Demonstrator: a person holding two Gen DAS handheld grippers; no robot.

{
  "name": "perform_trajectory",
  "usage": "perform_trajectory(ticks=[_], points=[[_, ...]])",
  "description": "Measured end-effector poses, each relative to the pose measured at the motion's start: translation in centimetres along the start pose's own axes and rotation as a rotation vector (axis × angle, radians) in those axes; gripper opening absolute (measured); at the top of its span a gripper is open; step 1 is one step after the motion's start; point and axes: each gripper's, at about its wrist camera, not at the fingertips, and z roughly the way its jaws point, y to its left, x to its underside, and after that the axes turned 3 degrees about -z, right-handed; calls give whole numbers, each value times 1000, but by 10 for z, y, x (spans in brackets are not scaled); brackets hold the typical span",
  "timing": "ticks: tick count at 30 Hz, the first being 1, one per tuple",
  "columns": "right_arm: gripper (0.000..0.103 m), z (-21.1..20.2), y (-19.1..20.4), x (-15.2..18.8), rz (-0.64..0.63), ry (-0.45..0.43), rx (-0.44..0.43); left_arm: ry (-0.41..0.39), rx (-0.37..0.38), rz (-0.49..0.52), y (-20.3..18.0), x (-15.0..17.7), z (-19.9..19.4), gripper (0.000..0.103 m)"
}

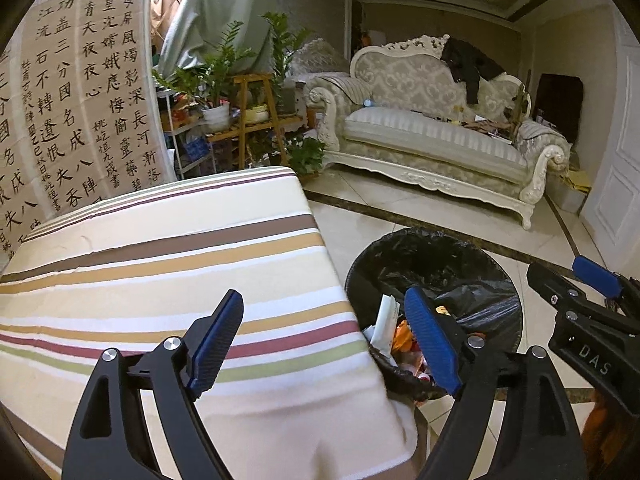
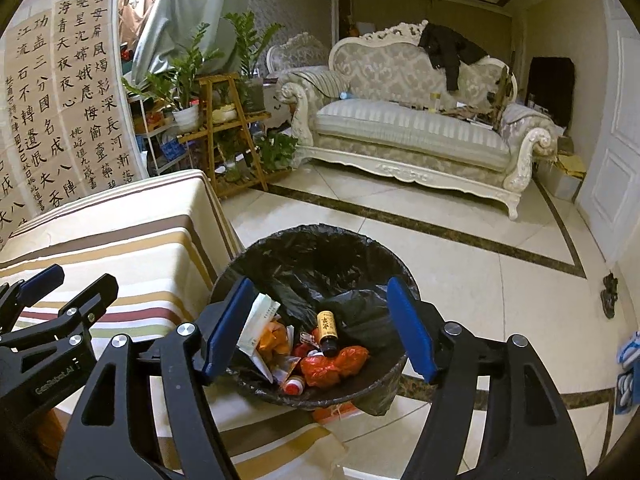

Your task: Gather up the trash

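Left gripper [image 1: 324,344]: jaws spread, empty, over the table [image 1: 160,280] edge.
Right gripper [image 2: 320,328]: jaws spread, empty, nearer.
Trash [image 2: 320,356]: inside bin [image 2: 320,240], directly below right fingers.

1 bin [image 2: 384,384]; 2 tongs [image 2: 320,330]; 1 sofa [image 2: 408,136]

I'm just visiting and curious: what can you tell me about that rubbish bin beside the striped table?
The trash bin is round, lined with a crinkled black plastic bag folded over its rim. It stands upright on the pale tiled floor, right against the striped tablecloth's edge. Inside lie a small brown bottle, orange-red wrappers, white paper and a red-capped container.
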Motion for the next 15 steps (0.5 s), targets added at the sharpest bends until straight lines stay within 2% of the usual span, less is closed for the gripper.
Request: perform_trajectory(ticks=[15], points=[[69,-27,9,4,-35,-39,10,-46,-13,-29,13,7,-26,81]])
